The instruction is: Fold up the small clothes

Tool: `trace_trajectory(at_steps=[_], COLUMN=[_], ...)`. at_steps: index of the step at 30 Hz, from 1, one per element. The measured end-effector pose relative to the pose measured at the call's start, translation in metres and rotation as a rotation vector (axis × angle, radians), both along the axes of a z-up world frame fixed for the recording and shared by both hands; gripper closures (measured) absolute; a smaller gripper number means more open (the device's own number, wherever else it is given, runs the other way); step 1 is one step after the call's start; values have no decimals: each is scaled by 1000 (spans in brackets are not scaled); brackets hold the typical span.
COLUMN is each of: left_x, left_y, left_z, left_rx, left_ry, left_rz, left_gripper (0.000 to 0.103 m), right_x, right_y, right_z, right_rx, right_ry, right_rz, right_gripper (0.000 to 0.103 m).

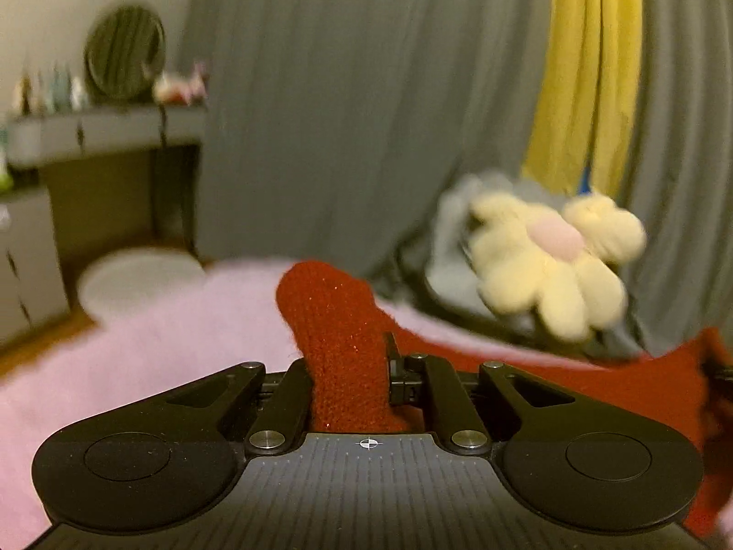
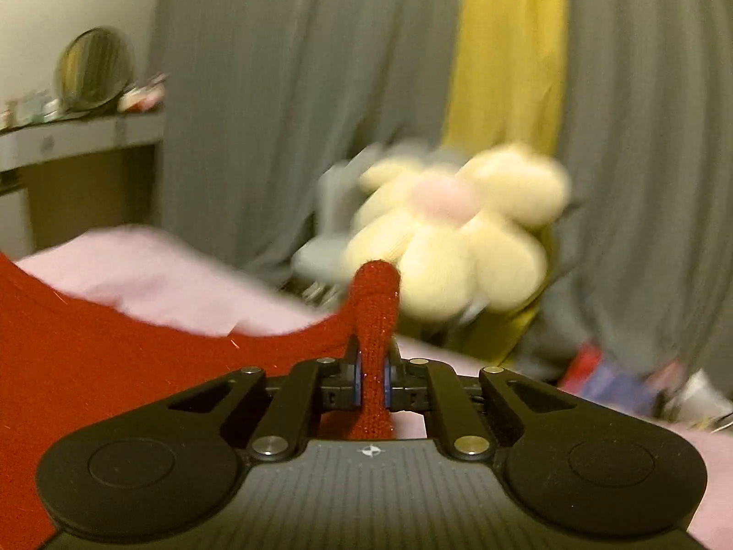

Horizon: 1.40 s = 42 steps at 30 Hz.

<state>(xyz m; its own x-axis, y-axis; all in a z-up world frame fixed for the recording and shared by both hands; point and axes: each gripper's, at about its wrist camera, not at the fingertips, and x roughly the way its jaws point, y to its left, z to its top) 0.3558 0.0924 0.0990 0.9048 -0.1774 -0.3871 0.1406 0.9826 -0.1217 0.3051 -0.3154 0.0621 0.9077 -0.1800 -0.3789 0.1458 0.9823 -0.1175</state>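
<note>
A red knit garment [image 1: 330, 307] is stretched between my two grippers above a pink fluffy cover [image 1: 160, 334]. My left gripper [image 1: 352, 366] is shut on a bunched corner of it, and the cloth stands up thick between the jaws and hides the left finger. From there the red fabric runs off to the right edge of the left wrist view. In the right wrist view my right gripper [image 2: 373, 378] is shut on another narrow corner of the red garment [image 2: 91, 343], pinched between blue pads. The rest sags away to the left over the pink cover [image 2: 151, 270].
A cream flower-shaped cushion [image 1: 549, 252] [image 2: 458, 229] lies just beyond the cover's far edge, before grey and yellow curtains [image 1: 343, 91]. A white round stool [image 1: 137, 284] and a dresser with a round mirror [image 1: 123, 52] stand at the left. Blurred clutter [image 2: 641, 380] lies at the right.
</note>
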Motion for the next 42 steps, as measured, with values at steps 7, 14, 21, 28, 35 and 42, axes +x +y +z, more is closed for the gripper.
trace_trajectory(at_steps=[7, 14, 21, 28, 35, 42], left_x=[65, 80, 79, 40, 35, 35], left_y=[-35, -33, 0, -21, -66, -72], left_z=[-42, -112, -113, -80, -95, -112], left_rx=[109, 201, 71, 83, 139, 147], left_ry=[52, 143, 217, 138, 198, 225], left_rz=[141, 206, 277, 209, 87, 88], left_gripper=[90, 63, 28, 26, 26, 25], right_x=[62, 81, 80, 25, 24, 37], right_y=[10, 22, 13, 65, 123, 91], right_z=[-14, -76, -85, -61, -84, -102], right_rx=[-1, -92, -87, -114, -186, -170], right_ry=[-12, 114, 159, -47, 45, 109], right_rz=[-128, -163, -216, -20, 226, 114], right_gripper=[95, 91, 70, 70, 76, 76])
